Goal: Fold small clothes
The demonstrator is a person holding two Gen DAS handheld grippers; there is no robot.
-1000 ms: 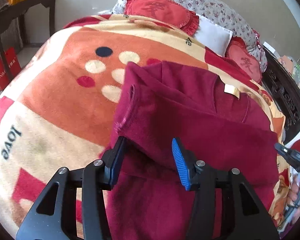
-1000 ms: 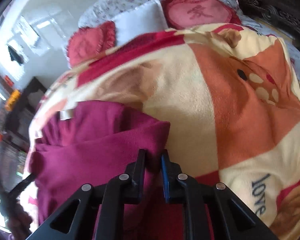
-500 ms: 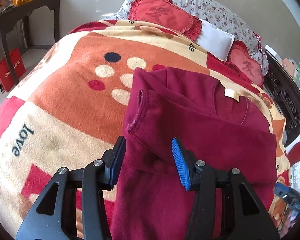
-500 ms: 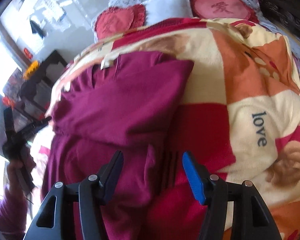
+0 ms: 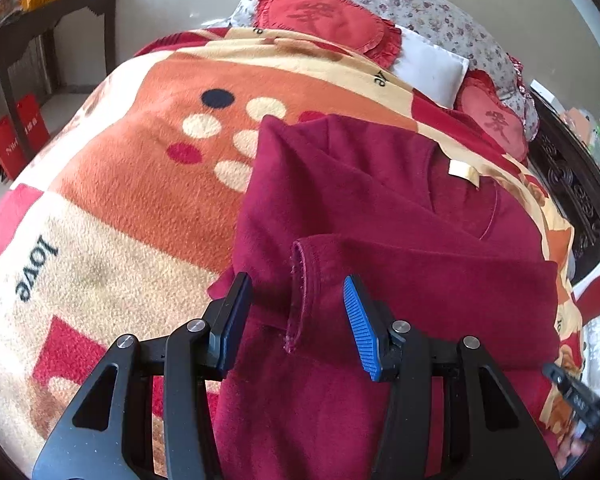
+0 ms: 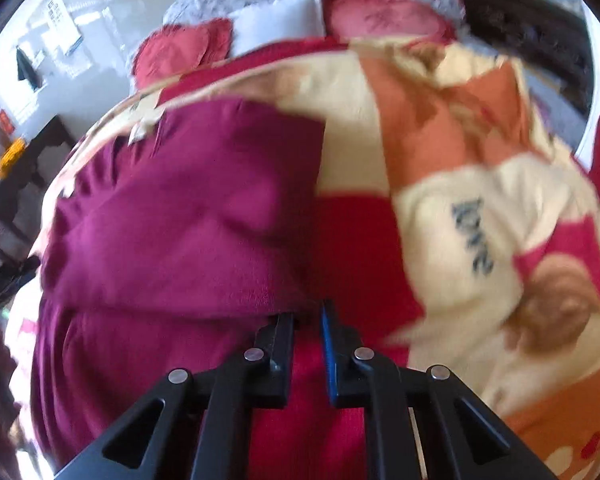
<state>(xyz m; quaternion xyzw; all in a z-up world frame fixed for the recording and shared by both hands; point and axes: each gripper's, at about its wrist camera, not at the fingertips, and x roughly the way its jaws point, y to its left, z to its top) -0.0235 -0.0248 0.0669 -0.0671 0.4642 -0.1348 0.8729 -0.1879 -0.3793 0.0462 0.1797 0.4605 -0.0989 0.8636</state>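
Observation:
A maroon long-sleeved garment (image 5: 380, 208) lies on a patterned fleece blanket (image 5: 132, 200), with a sleeve folded across its chest. The sleeve's cuff (image 5: 300, 292) lies between the jaws of my left gripper (image 5: 296, 284), which stand apart and do not press on it. In the blurred right wrist view, the same garment (image 6: 180, 208) fills the left half. My right gripper (image 6: 306, 320) is at the garment's right edge. Its jaws are closing to a narrow slit with the cloth's edge between them. Its black frame (image 5: 576, 392) shows at the left view's lower right.
Red heart-shaped cushions (image 5: 320, 16) and a white pillow (image 5: 432, 68) lie at the head of the bed. A dark carved bed frame (image 5: 572, 184) runs along the right. A dark side table (image 5: 40, 20) and red bags (image 5: 20, 132) stand at the left.
The right gripper let go of the sleeve, opened wide, shifted toward the garment's right edge and closed again. In the left view the cuff now lies between the unmoved jaws.

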